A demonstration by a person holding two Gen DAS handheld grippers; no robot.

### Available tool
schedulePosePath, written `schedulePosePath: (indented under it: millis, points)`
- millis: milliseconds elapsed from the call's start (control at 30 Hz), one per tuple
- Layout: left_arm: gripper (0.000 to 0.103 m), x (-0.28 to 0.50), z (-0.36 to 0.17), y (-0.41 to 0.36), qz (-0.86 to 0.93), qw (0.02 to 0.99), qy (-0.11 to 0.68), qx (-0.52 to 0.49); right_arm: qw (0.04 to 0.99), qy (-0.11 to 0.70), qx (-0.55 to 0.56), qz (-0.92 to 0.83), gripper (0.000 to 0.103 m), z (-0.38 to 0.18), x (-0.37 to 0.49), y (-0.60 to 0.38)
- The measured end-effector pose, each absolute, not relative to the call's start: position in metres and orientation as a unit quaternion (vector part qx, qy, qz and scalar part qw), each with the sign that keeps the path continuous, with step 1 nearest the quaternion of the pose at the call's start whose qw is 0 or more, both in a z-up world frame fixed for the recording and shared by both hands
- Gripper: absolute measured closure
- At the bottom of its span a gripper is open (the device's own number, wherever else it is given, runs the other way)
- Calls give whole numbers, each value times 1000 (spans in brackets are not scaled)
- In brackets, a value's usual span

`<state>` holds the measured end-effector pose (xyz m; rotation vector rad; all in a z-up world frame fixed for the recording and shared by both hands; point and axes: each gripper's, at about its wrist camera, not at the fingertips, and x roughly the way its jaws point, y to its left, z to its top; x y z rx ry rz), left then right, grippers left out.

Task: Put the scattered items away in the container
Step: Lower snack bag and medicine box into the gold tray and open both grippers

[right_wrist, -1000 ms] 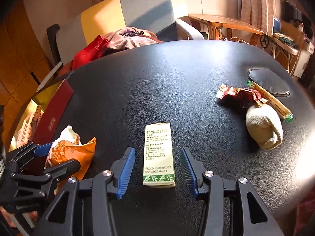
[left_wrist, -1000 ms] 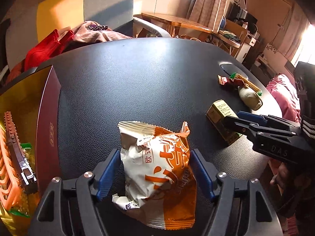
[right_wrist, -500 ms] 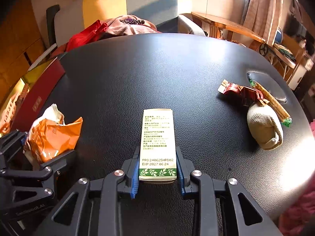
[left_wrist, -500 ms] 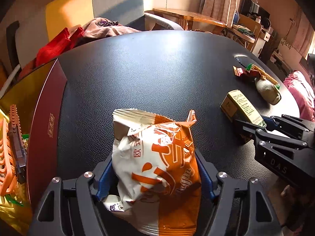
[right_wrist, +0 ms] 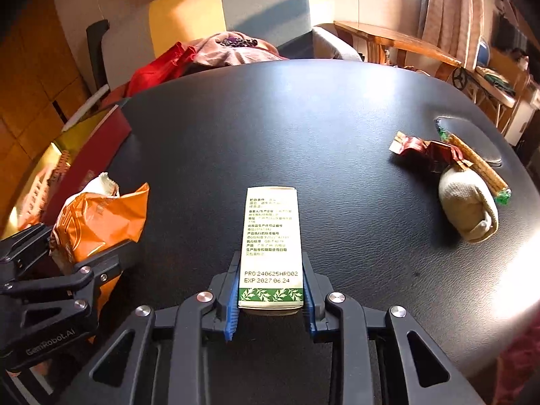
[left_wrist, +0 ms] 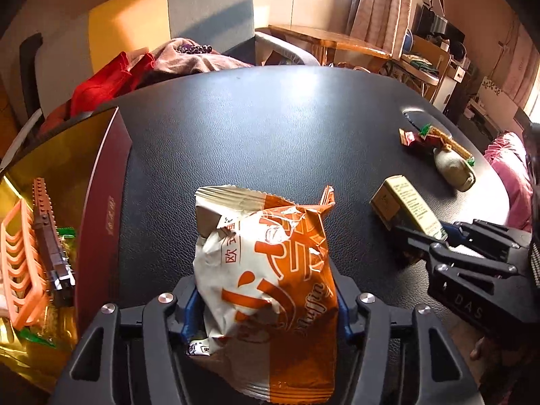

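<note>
Crinkly snack bag [left_wrist: 266, 270], rigid carton [right_wrist: 271, 246], both tong-gripped.

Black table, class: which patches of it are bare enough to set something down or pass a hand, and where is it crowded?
The black table is bare across its far half, from the red box to the round inset, and between the snack bag and the carton. Crowded: the right edge, with candy wrappers, biscuit stick and cloth pouch.

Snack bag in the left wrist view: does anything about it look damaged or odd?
The orange snack bag looks crumpled and dented between the left gripper, whose jaws are closing on it. I see no tear or spilled contents. Its sealed top edge is creased but intact.
</note>
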<state>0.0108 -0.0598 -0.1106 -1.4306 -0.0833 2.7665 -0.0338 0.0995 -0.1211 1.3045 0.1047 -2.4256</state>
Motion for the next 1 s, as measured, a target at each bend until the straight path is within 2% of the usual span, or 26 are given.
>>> schedulePosePath:
  millis: [233, 533, 800, 1000]
  points:
    - [42, 27, -80, -87, 901, -16, -47, -431, 232, 35, 440, -867, 73, -92, -23, 72]
    - [42, 55, -55, -162, 909, -87, -97, -395, 311, 56, 407, -857, 73, -57, -13, -2]
    - [42, 77, -55, -257, 895, -186, -139, -380, 393, 68, 392, -829, 73, -34, -13, -84]
    - [42, 77, -67, -301, 878, -228, -151, -393, 434, 82, 407, -800, 73, -43, -17, -147]
